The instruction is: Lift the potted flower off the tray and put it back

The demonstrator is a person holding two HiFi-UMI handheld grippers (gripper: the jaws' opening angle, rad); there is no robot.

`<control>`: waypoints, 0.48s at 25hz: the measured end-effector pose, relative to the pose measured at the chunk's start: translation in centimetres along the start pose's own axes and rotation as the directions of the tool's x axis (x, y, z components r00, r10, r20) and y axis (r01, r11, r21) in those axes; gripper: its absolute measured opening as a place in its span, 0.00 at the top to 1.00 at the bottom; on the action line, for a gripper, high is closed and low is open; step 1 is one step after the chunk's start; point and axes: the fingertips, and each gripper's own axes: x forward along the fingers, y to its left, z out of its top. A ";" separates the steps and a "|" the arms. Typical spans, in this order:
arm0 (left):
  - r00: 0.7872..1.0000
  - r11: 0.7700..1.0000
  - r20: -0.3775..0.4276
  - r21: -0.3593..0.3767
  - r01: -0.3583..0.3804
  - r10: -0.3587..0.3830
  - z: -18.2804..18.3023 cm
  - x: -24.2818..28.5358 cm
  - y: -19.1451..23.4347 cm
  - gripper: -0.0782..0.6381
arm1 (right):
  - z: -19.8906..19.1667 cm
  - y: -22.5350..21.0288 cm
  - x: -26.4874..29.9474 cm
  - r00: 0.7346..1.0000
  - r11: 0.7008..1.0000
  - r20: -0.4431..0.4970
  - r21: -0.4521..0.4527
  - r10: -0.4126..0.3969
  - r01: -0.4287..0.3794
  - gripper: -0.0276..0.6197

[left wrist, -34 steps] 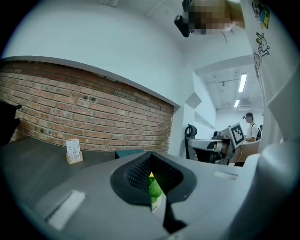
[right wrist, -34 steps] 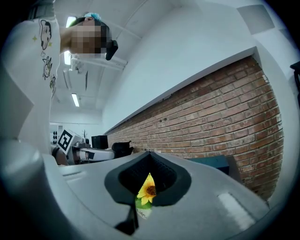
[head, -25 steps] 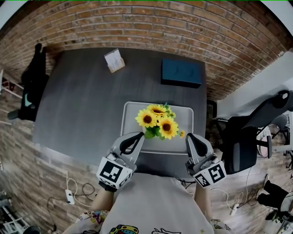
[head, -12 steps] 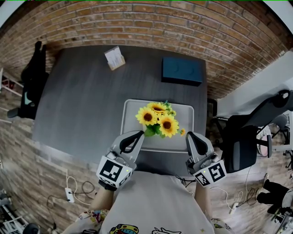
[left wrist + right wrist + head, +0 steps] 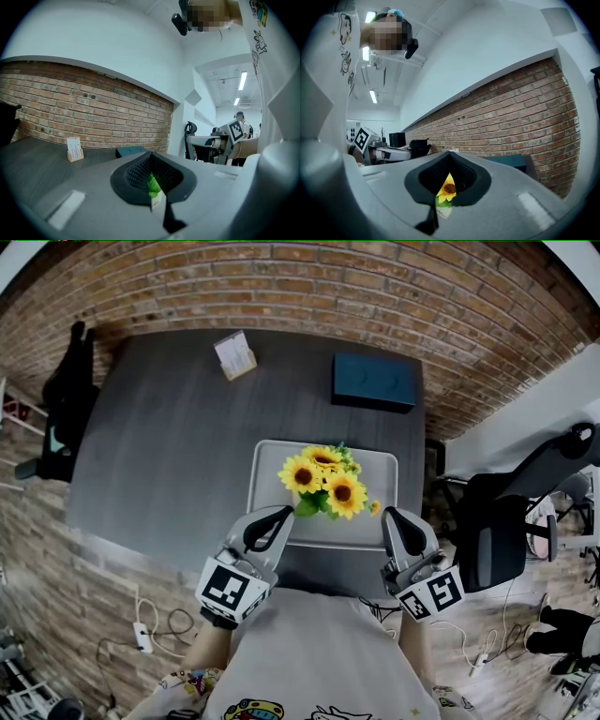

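A potted bunch of yellow sunflowers (image 5: pixel 323 486) stands in the grey tray (image 5: pixel 272 465) on the dark table. My left gripper (image 5: pixel 282 517) hovers at the tray's near left corner, jaws shut with nothing held. At the near right corner my right gripper (image 5: pixel 389 517) is shut too, and empty. Neither touches the plant. Through the notch of the left gripper (image 5: pixel 156 190) I see green leaves (image 5: pixel 153 187) and a bit of the pot. Past the right gripper (image 5: pixel 443 192), a sunflower bloom (image 5: pixel 448 188) shows above the pot.
A dark blue box (image 5: pixel 373 382) lies at the table's far right and a small card holder (image 5: pixel 234 354) at the far middle. A brick wall runs behind. A black office chair (image 5: pixel 506 521) stands right of the table, cables lie on the floor.
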 end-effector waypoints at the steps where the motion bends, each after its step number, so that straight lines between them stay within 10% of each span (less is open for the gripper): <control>1: 1.000 1.000 -0.002 0.001 0.002 -0.002 0.0 0.0 0.0 0.88 | 0.0 0.0 0.0 1.000 1.000 -0.002 0.000 0.000 0.000 0.96; 12: 1.000 1.000 -0.001 0.004 0.001 -0.001 0.1 0.2 0.4 0.88 | 0.2 -0.2 0.4 1.000 1.000 0.014 0.006 -0.012 0.012 0.96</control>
